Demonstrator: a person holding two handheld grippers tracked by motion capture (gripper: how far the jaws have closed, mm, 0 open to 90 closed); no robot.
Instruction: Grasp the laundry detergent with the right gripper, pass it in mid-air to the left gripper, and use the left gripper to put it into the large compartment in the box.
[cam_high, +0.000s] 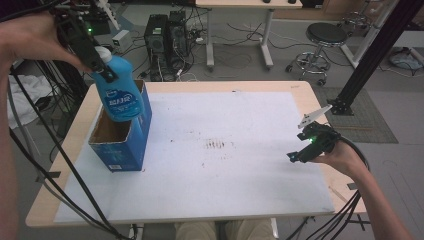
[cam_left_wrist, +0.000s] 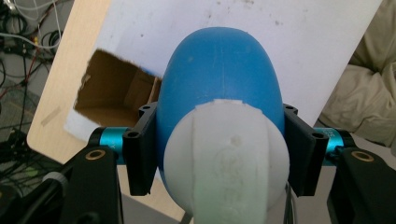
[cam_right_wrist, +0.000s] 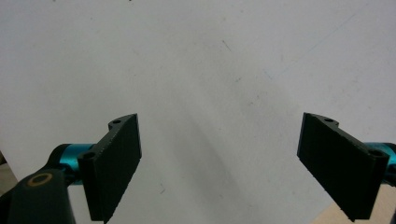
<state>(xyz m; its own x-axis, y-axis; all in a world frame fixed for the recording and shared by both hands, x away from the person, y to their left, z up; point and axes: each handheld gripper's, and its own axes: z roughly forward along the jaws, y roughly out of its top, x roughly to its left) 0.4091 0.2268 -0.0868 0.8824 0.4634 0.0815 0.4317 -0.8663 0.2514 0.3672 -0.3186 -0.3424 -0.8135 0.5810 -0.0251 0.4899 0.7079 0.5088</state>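
bottle (cam_high: 120, 95) over open box (cam_high: 120, 150) at table's (cam_high: 310, 97) left; right gripper (cam_high: 295, 157) at right edge

One blue bottle (cam_high: 120, 95), one open cardboard box (cam_high: 122, 140), two grippers, one white mat (cam_high: 225, 160), one table (cam_high: 310, 95)

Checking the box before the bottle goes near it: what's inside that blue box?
The blue box shows bare brown cardboard inside; the held blue bottle covers its far end.
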